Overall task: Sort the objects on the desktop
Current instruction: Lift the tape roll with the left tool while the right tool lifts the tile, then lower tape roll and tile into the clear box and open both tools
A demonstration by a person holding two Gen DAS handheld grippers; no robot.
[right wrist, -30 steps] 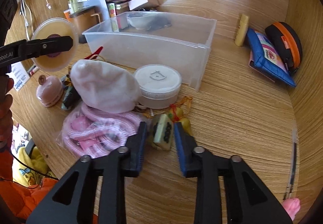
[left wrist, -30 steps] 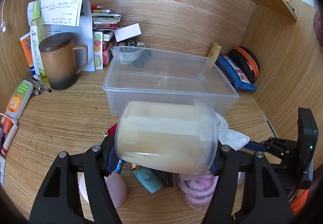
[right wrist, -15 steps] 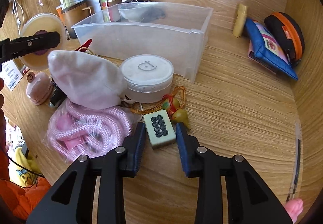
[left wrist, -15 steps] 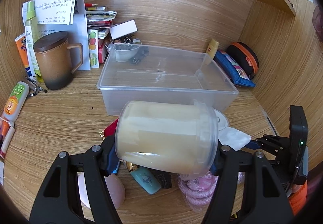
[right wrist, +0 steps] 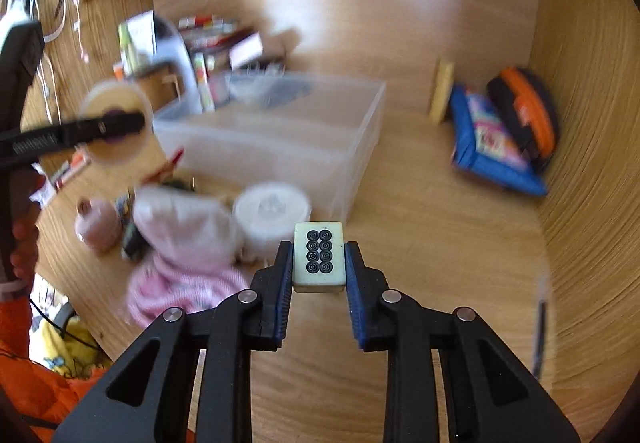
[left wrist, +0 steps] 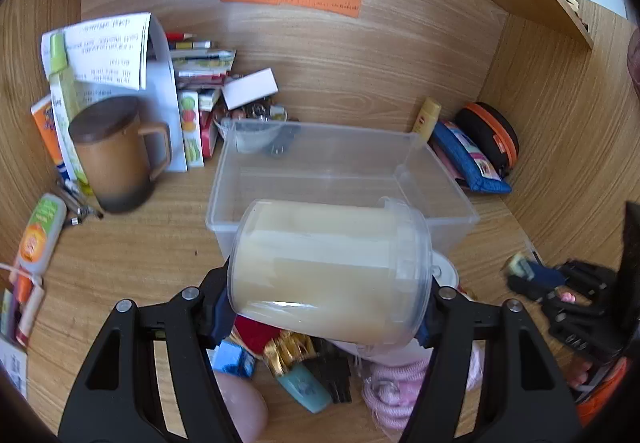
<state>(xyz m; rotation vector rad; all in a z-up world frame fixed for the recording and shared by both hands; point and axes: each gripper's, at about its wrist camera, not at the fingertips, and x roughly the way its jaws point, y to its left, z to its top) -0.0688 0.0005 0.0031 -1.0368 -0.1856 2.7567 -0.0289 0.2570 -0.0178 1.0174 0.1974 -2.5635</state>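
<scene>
Left tongs pinching jar above bin, right tongs closing on tile held between pads

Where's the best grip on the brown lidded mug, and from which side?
Probably the brown mug body, pads across its width below the lid, coming from the front. It stands upright, the walls look straight, and the desk before it is bare. Its handle sticks out toward the clear bin, and boxes and a bottle crowd in behind, so side and rear approaches look tight.
</scene>
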